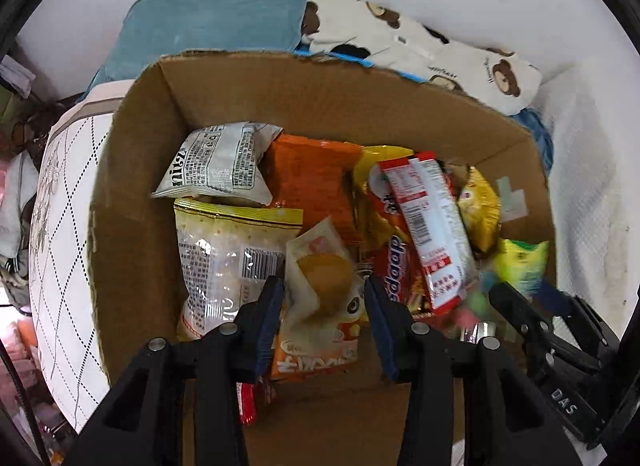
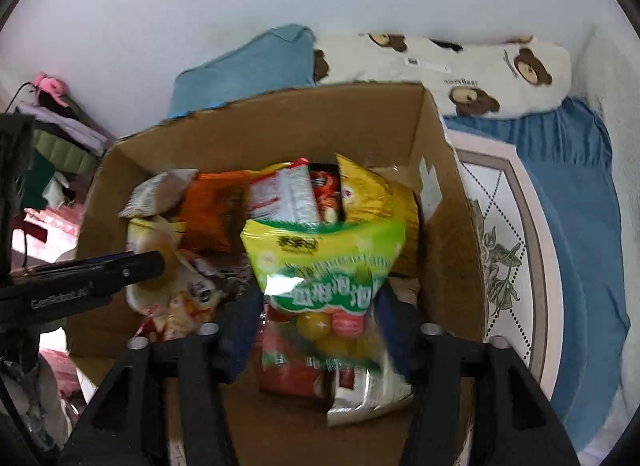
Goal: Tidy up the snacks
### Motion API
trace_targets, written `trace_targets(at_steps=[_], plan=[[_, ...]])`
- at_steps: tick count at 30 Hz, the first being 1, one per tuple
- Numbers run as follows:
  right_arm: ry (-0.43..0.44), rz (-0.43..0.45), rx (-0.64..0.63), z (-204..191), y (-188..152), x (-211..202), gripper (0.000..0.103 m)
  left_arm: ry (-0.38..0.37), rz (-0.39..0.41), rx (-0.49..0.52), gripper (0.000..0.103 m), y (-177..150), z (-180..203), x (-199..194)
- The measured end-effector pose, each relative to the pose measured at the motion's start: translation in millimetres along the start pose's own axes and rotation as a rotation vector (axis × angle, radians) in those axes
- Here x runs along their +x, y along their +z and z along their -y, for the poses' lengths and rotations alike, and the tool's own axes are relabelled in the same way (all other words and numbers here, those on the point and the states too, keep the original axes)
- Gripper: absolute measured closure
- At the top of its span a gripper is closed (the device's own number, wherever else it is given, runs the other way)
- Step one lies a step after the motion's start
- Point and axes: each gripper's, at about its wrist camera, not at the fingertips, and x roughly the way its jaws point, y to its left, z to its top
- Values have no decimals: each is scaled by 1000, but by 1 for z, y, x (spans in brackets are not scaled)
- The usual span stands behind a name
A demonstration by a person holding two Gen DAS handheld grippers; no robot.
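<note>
While the right gripper (image 2: 320, 330) holds the green snack bag (image 2: 324, 266) clamped between its jaws at frame centre, long axis running away from the camera, the bag hangs over the right half of the cardboard box (image 2: 444, 201). Left gripper (image 1: 324, 306) stands wide and empty, straddling the cream bun packet (image 1: 320, 278) directly ahead at lower centre; judged nearer to that packet than the right.

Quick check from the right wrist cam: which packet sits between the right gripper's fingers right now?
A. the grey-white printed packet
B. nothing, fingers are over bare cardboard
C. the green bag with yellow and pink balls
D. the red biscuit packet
C: the green bag lies between the right gripper fingers, inside the cardboard box; whether they are pinching it is unclear.
</note>
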Motion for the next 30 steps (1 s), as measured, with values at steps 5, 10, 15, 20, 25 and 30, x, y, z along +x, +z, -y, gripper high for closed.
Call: trace_targets(at_steps=[5, 10, 15, 20, 25, 30], plan=[[-11, -10, 14, 7, 0, 0, 1, 57, 38, 25, 9, -3, 1, -3], [-58, -24, 6, 9, -7, -5, 1, 69, 52, 32, 6, -16, -1, -6], [-100, -24, -7, 8, -17, -11, 1, 77, 62, 31, 6, -29, -3, -9], [-110, -8, -10, 4, -25, -21, 1, 79, 88, 30, 6, -39, -2, -18], [-99, 37, -21, -3, -37, -45, 1, 90, 145, 21, 6, -55, -3, -39], [-84, 98, -36, -12, -55, -79, 1, 120, 236, 31, 6, -83, -1, -68]])
